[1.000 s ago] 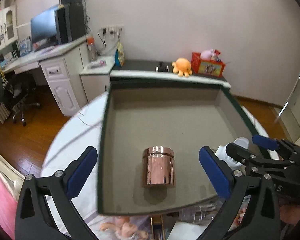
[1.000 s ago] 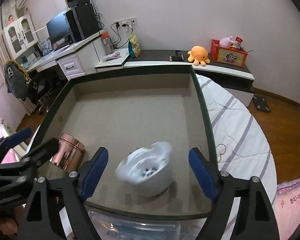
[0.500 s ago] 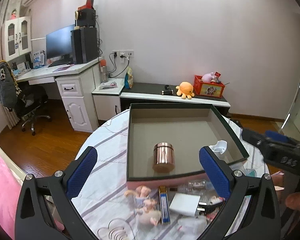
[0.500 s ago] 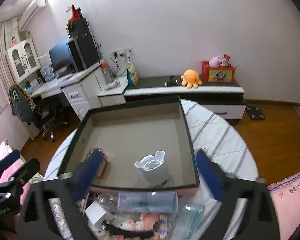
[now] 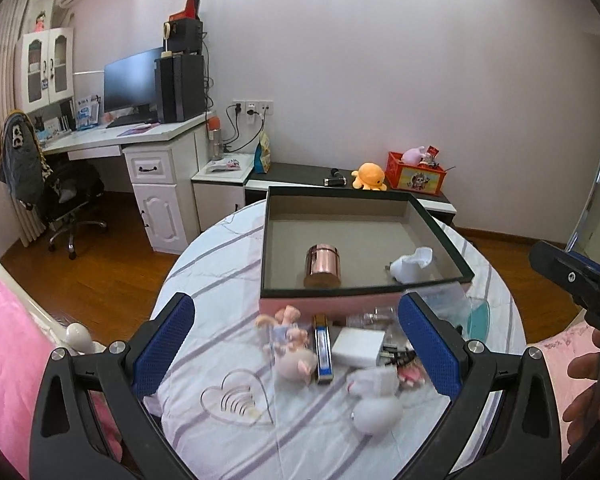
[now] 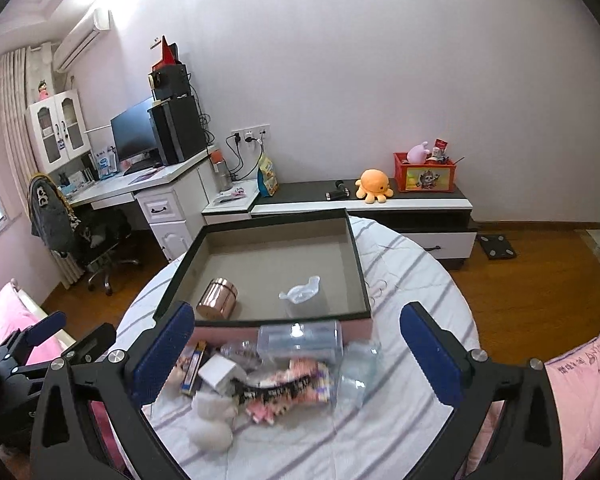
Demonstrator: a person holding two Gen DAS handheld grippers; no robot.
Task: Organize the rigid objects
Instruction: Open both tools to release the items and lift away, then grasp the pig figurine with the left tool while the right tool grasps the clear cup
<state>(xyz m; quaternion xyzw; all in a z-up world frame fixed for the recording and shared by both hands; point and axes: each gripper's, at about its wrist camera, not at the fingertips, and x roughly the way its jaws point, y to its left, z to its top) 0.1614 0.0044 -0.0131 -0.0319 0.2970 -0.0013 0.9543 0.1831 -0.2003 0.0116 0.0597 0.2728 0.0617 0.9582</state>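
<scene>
left gripper: jaws spread wide, nothing between them; hangs over the near edge of the table
right gripper: jaws spread wide too, empty — over the near clutter
table: round, white cloth with grey stripes
heart: clear acrylic piece, flat on the cloth, nearest the left gripper
white toy: plush, near edge, just right of the heart
clutter: loose pile between the grippers and the box — pink figure, blue strip, white block, clear case lying against the box front
box: shallow, dark rim, pink front wall, open top, mid-table behind the pile
can: copper, upright, inside the box, front left part of the floor
white cup: inside the box, front right part, well apart from the can
octopus: orange plush on the low cabinet at the wall
red crate: just right of the octopus
desk: far left, monitor on it, chair beside
</scene>
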